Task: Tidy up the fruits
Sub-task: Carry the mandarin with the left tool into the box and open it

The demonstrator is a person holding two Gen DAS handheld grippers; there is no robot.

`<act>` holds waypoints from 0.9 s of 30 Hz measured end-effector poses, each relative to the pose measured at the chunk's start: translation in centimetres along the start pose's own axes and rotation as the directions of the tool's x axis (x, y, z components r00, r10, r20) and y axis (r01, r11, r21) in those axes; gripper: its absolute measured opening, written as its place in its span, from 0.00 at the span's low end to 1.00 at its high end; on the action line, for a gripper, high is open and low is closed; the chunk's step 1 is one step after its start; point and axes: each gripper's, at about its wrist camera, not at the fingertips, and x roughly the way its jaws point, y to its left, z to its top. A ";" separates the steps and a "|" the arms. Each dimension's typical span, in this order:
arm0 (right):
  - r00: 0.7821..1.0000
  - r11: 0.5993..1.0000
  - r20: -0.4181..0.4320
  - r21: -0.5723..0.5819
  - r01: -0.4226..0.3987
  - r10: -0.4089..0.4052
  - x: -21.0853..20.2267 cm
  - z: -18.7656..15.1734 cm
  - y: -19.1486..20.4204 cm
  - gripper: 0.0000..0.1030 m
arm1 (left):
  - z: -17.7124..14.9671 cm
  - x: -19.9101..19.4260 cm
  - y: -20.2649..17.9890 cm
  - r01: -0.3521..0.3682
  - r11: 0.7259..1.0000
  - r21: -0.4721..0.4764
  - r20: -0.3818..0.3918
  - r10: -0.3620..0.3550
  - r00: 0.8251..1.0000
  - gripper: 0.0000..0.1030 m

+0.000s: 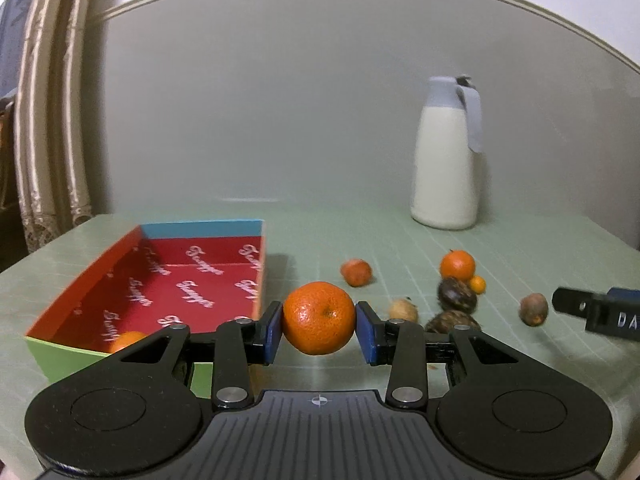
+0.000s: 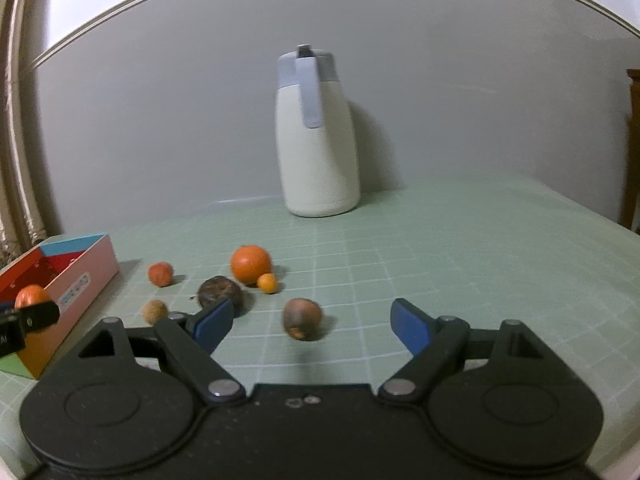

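Left wrist view: the left gripper [image 1: 319, 328] holds a round orange mandarin [image 1: 319, 318] clamped between its blue pads, raised above the pale green gridded table mat [image 1: 360, 364], just right of the open cardboard box with red printed lining [image 1: 192, 280]. One orange fruit [image 1: 127, 340] lies in the box's near corner. Loose fruits sit on the mat to the right; a white jug with a grey lid [image 1: 446, 160] stands behind. Right wrist view: the right gripper [image 2: 312, 320] stands wide open and empty, a brownish fruit [image 2: 301, 317] lying on the mat between and beyond its fingers. The box [image 2: 76, 280] sits at far left.
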 end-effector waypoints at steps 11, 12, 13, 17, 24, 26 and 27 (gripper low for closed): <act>0.998 0.995 -0.002 -0.085 -0.056 0.056 0.7 -0.4 3.6 0.83 | 0.6 -0.4 4.3 -0.118 0.990 -0.081 0.020 0.120 0.993 0.38; 0.998 0.994 -0.003 -0.088 -0.060 0.060 0.7 -0.4 3.8 0.83 | 0.6 -0.2 4.8 -0.135 0.987 -0.089 0.016 0.137 0.990 0.38; 0.998 0.994 -0.004 -0.090 -0.065 0.065 0.7 -0.5 4.0 0.83 | 0.6 -0.1 5.3 -0.152 0.984 -0.096 0.011 0.153 0.988 0.38; 0.997 0.992 -0.008 -0.095 -0.081 0.081 0.9 -0.5 4.7 0.83 | 0.7 0.6 7.5 -0.216 0.967 -0.132 -0.021 0.215 0.976 0.38; 0.994 0.989 -0.016 -0.098 -0.107 0.106 1.3 -0.6 5.6 0.83 | 0.6 2.4 10.0 -0.295 0.946 -0.135 -0.087 0.285 0.955 0.38; 0.994 0.989 -0.017 -0.099 -0.113 0.112 1.4 -0.6 5.8 0.83 | 0.6 2.6 10.3 -0.313 0.941 -0.132 -0.096 0.302 0.948 0.38; 0.993 0.988 -0.018 -0.100 -0.115 0.114 1.4 -0.6 5.9 0.83 | 0.6 2.7 10.3 -0.322 0.938 -0.131 -0.102 0.311 0.945 0.38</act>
